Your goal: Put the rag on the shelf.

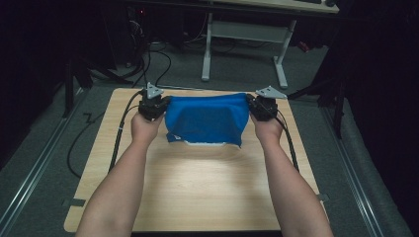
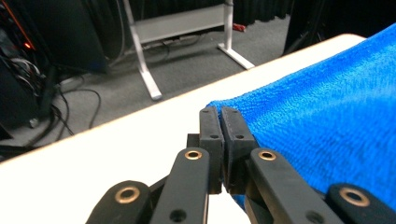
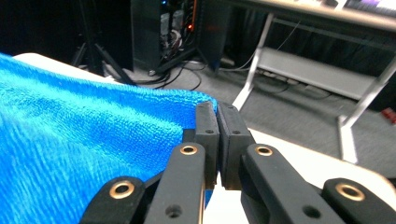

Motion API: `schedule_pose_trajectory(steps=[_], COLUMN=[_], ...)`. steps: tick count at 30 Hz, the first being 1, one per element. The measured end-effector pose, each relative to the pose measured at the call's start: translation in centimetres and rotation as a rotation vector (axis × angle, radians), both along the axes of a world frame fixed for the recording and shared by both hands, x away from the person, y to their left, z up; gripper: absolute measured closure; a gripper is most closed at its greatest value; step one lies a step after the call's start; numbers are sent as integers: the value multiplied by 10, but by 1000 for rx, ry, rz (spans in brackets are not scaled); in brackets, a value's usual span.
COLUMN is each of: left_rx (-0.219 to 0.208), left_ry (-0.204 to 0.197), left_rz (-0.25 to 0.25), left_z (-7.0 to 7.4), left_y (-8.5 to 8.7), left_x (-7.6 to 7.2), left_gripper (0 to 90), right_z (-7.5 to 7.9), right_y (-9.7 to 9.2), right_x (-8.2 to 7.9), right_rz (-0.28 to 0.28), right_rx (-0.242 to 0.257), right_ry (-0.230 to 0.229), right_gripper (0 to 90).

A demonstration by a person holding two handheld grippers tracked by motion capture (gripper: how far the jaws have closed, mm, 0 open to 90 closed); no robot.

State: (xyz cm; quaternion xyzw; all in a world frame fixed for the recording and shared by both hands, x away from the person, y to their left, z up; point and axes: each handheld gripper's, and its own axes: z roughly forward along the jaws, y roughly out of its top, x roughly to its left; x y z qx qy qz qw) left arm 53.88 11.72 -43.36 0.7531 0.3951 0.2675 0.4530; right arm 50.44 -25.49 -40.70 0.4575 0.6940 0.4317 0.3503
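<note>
A blue towel [image 1: 207, 118] hangs stretched between my two grippers above the far half of the wooden table [image 1: 197, 182], its lower edge drooping toward the tabletop with a white strip along the bottom. My left gripper [image 1: 160, 105] is shut on the towel's left top corner [image 2: 233, 105]. In the left gripper view its jaws [image 2: 219, 112] are pressed together on the blue terry cloth. My right gripper [image 1: 254, 104] is shut on the right top corner, and in the right gripper view the towel [image 3: 93, 135] spreads leftward from the closed jaws [image 3: 215, 108].
The table's far edge lies just beyond the grippers. Past it stand a white-legged desk frame [image 1: 244, 44], cables [image 1: 158, 64] on the grey floor and dark equipment. Both forearms reach in from the near edge. Cables trail from each gripper along the table's sides.
</note>
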Motion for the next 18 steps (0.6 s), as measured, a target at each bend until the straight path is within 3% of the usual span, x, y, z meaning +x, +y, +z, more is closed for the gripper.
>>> schedule_pose_trajectory(steps=[5, 10, 14, 18], left_rx=[1, -5, 9, -5], left_ry=[52, 79, 81, 87], left_rz=[-21, -33, -53, -50], left_z=[-21, -32, -37, -41], left_y=[-1, -3, -7, -6], left_x=[-3, -7, -13, -17], left_gripper=[884, 884, 884, 884], right_z=[-19, -37, -46, -52], right_y=[-3, -4, -3, -2], right_x=[-1, -5, -9, -10], right_rz=[7, 4, 11, 10], right_rx=[49, 56, 57, 57], right_ry=[35, 71, 78, 93], right_gripper=[886, 885, 885, 885])
